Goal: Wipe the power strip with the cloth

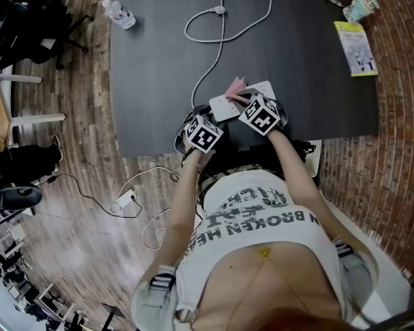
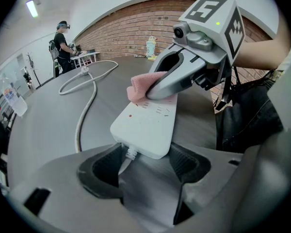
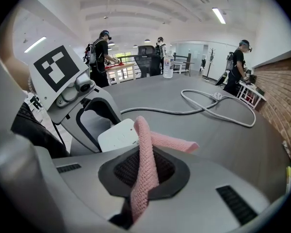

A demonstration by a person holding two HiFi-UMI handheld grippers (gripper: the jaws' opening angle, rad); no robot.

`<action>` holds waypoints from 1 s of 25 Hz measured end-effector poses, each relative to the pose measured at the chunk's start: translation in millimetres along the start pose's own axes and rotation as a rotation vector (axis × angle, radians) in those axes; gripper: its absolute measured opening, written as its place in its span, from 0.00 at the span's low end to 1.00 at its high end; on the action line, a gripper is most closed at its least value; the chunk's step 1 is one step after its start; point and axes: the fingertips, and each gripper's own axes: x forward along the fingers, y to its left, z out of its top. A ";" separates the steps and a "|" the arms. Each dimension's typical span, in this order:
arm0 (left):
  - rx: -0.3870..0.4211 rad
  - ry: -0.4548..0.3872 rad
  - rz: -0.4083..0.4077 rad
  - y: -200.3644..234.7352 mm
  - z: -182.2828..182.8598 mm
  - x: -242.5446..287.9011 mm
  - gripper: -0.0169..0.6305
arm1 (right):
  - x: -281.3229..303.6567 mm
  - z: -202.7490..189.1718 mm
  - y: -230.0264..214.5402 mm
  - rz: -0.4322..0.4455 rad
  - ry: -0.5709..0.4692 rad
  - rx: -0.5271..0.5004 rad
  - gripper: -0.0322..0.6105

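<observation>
A white power strip (image 1: 226,106) lies at the near edge of the dark table (image 1: 310,88), and its grey cable (image 1: 214,29) loops toward the far side. My left gripper (image 2: 146,161) is shut on the strip's cable end (image 2: 144,125), one jaw on each side. My right gripper (image 3: 143,166) is shut on a pink cloth (image 3: 148,149). It holds the cloth (image 2: 139,87) down on the far part of the strip, where its fingers (image 2: 169,79) rest. In the head view both grippers (image 1: 208,119) (image 1: 252,105) sit close together over the strip.
A water bottle (image 1: 119,14) stands at the table's far left corner. A yellow-edged booklet (image 1: 355,48) and a small cup (image 1: 362,7) are at the far right. Chairs and floor cables lie to the left. People stand in the background (image 3: 101,52).
</observation>
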 end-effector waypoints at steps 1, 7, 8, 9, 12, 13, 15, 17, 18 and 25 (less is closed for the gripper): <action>0.000 0.000 0.001 0.2 0.5 0.2 0.47 | -1.7 -2.0 -3.2 -0.005 -0.001 0.009 0.08; 0.002 0.003 0.004 1.3 -0.1 0.5 0.47 | -6.0 -9.5 -11.8 -0.025 -0.003 0.039 0.08; 0.002 0.002 -0.001 -0.1 0.6 0.1 0.47 | -6.7 -9.9 -12.2 -0.028 -0.002 0.038 0.08; 0.001 0.001 -0.007 -1.9 1.7 -0.5 0.47 | -7.3 -10.3 -12.7 -0.029 0.000 0.037 0.08; 0.000 0.000 -0.013 -3.1 2.8 -0.9 0.47 | -8.7 -11.2 -14.8 -0.035 0.003 0.035 0.08; 0.000 0.001 -0.008 -1.8 2.3 -0.2 0.47 | -9.3 -11.7 -15.9 -0.038 0.004 0.036 0.08; 0.000 0.001 0.003 1.0 0.6 1.1 0.47 | -10.7 -12.9 -18.2 -0.044 0.005 0.043 0.08; 0.000 0.001 0.001 0.4 0.4 0.7 0.47 | -11.9 -14.6 -20.0 -0.050 0.007 0.050 0.08; 0.000 -0.001 -0.004 -0.9 1.4 0.0 0.47 | -12.4 -16.0 -21.1 -0.054 0.009 0.054 0.08; 0.003 -0.001 -0.002 0.3 -0.1 0.5 0.47 | -20.5 -28.9 -35.9 -0.097 0.019 0.097 0.08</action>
